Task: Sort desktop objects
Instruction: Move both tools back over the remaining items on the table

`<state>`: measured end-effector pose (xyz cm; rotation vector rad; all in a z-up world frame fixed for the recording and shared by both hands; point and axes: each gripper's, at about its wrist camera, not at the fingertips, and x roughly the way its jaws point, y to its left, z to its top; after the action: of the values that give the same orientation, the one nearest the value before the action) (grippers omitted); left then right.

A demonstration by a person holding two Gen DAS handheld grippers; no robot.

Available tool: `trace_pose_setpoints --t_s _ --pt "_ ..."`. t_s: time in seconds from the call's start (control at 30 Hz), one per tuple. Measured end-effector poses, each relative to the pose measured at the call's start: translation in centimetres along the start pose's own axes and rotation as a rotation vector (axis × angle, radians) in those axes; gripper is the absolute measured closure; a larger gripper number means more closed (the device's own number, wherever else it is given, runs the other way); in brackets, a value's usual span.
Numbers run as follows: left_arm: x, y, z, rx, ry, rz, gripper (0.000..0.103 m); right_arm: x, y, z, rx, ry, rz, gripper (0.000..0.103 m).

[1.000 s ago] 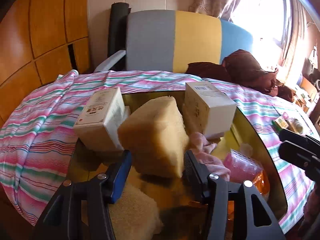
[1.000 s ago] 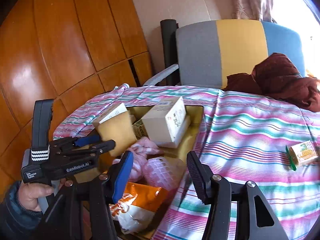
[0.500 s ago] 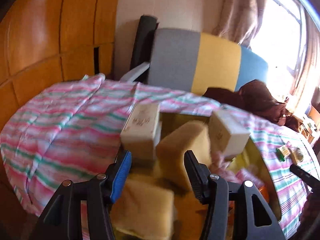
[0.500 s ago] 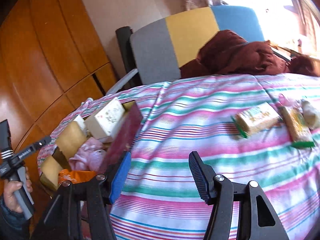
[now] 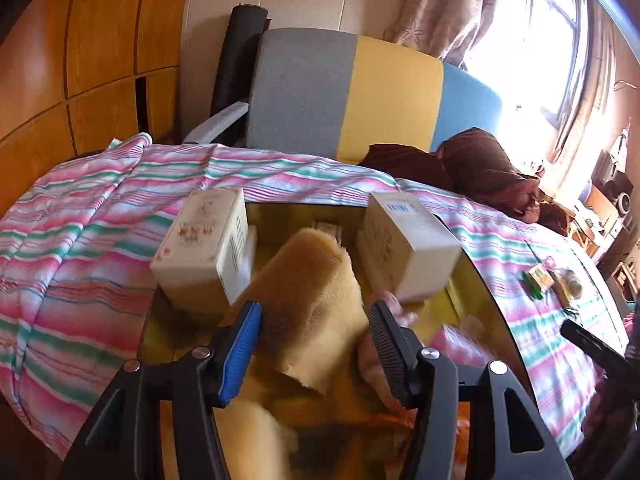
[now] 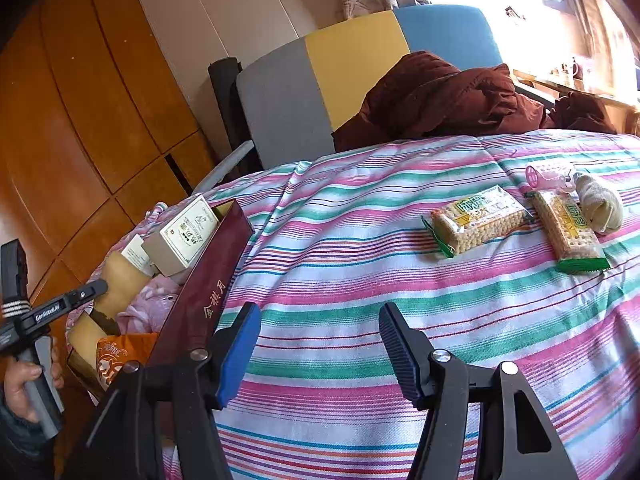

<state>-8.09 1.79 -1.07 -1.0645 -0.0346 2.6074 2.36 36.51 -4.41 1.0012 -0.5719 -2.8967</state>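
1. The left gripper (image 5: pixel 314 336) has its jaws wide apart over a yellow sponge (image 5: pixel 310 304) in the dark red box (image 6: pixel 200 292).
2. The right gripper (image 6: pixel 320 344) has wide, empty jaws above the striped cloth (image 6: pixel 360 280).
3. Two cracker packs (image 6: pixel 476 220) lie far off.
4. The box's near end is blurry.

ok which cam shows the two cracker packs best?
Right wrist. Both cracker packs lie in plain view on the striped bedspread ahead of the open right gripper, labels visible. The left wrist view shows them only as tiny, overexposed shapes at the far right edge.
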Motion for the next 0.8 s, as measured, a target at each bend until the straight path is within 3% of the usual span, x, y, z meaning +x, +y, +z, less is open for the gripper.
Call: trace_pose_setpoints --t_s 0.2,0.33,0.43,0.57,0.8 --pt "-2.5 0.5 -1.7 -0.050 -0.022 0.014 0.046 -1.2 -2.3 -0.5 0.043 -0.020 -0.036 0.040" --pt "-4.6 0.2 -0.5 -0.069 -0.105 0.039 0.045 -3.1 -4.8 -0.6 0.087 -0.057 -0.091 0.040" --pt "-5.5 -1.4 0.9 -0.042 -0.147 0.000 0.042 -4.5 -6.7 -0.7 0.117 -0.089 -0.142 0.039" --pt "-4.7 -6.1 2.4 0.049 -0.136 -0.103 0.041 -5.5 -8.7 -0.9 0.138 -0.113 -0.209 0.039" --pt "-0.4 -18.3 3.9 0.293 -0.029 -0.274 0.041 -5.3 -10.6 -1.7 0.134 -0.110 -0.282 0.038"
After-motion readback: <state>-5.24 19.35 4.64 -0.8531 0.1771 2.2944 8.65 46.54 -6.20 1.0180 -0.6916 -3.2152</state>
